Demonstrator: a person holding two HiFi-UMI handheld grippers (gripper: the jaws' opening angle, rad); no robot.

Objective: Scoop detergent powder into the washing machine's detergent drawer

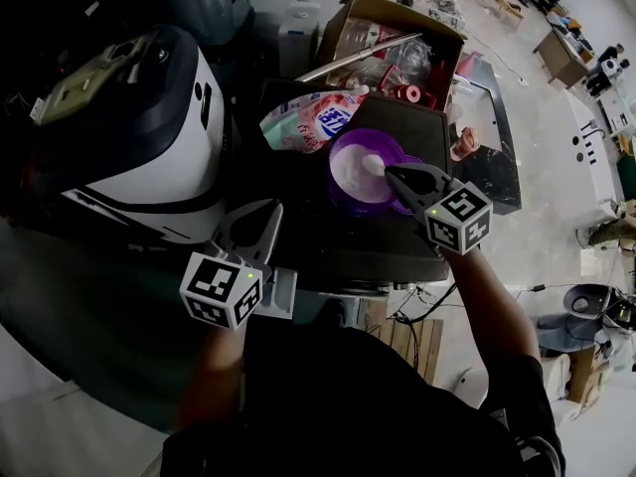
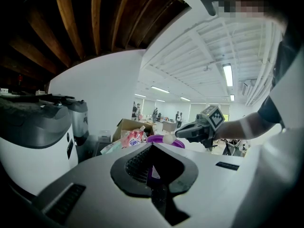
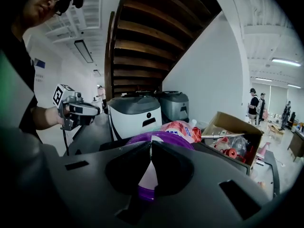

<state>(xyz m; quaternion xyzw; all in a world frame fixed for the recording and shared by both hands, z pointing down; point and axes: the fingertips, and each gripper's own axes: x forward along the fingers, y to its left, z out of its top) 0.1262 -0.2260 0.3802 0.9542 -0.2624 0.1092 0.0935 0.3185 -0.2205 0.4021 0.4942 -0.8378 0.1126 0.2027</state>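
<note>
found the right gripper (image 1: 391,175) with its jaws pinched almost together on the purple handle of a scoop (image 1: 375,165), and saw that scoop carrying a rounded heap of white powder, held just above the purple bowl (image 1: 335,182) of detergent on the dark worktop (image 1: 328,246). found the left gripper (image 1: 270,215) low and to the left of the bowl, apart from it, with jaws closed on nothing; glimpsed only a sliver of purple through the slit, most likely the bowl beyond. placed a pink detergent pouch (image 1: 306,117) just behind the bowl and an open cardboard box (image 1: 437,38) of clutter beyond that. took the white, dark-lidded appliance (image 1: 149,137) at the left for the washing machine, well apart from the loaded scoop, but could not make out its detergent drawer in any view, open or shut. judged the scooping part done or close to it, with powder gathered and raised off the pile in the bowl. judged the rest undone: carrying the scoop level across to the machine, reaching the drawer, and tipping the powder in. saw no powder spilled on the worktop, as far as the dim pictures allowed.
</note>
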